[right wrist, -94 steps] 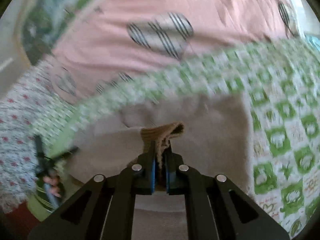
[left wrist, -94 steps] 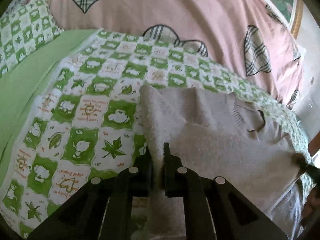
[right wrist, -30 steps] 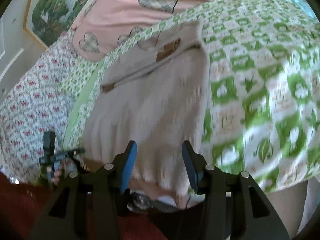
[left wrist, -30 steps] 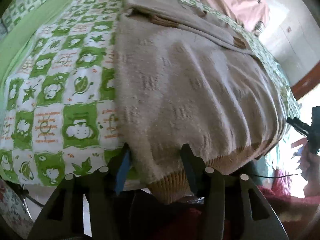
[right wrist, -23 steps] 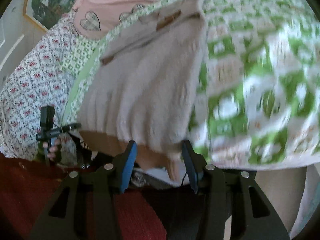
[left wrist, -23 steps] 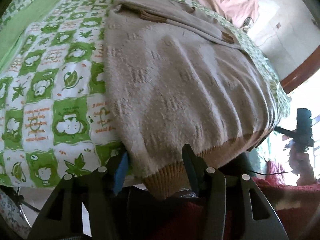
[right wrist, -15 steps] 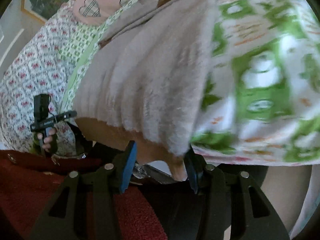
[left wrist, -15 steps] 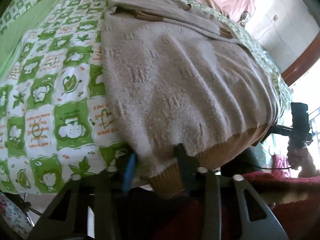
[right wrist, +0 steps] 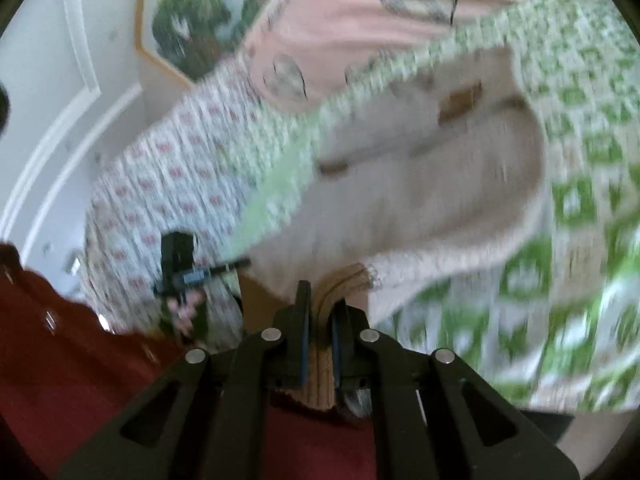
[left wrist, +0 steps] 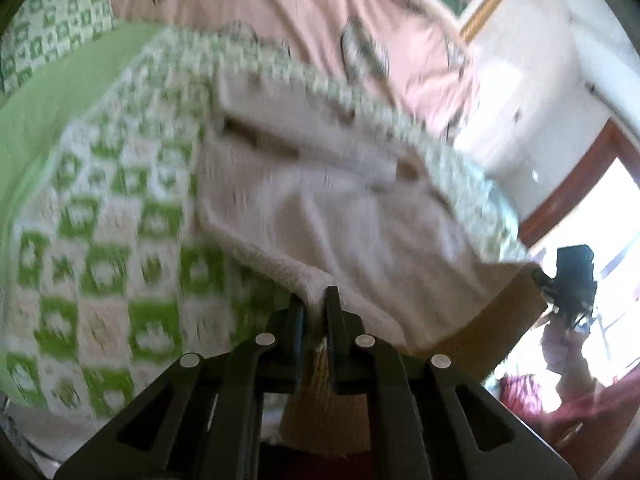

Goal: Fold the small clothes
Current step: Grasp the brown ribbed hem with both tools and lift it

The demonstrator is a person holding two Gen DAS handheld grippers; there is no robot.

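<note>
A beige knitted sweater with a tan ribbed hem (left wrist: 360, 208) is seen spread on a green-and-white checked quilt printed with small figures (left wrist: 104, 240), and its near edge is raised off the bedding. The left gripper (left wrist: 315, 300) is closing, with the sweater's hem corner pinched between its black fingers; the ribbed band is seen hanging down behind the fingertips, and the knit stretches away ahead and to the right of them. The right gripper (right wrist: 320, 300) is closing too, and the ribbed hem at the sweater's other corner is clamped between its fingers, with the folded tan edge bunched just above the tips. From the right gripper, the sweater's body (right wrist: 420, 184) is seen ahead and slightly to the right, with the folded sleeves lying across its far end. A pink duvet printed with plaid hearts (left wrist: 320, 12) is seen beyond the sweater, further ahead of both grippers. To the far right of the left gripper the other tool is visible, gripped by a hand (left wrist: 560, 344); to the left of the right gripper the opposite tool is likewise seen in a hand (right wrist: 184, 304). Both views are blurred.
</note>
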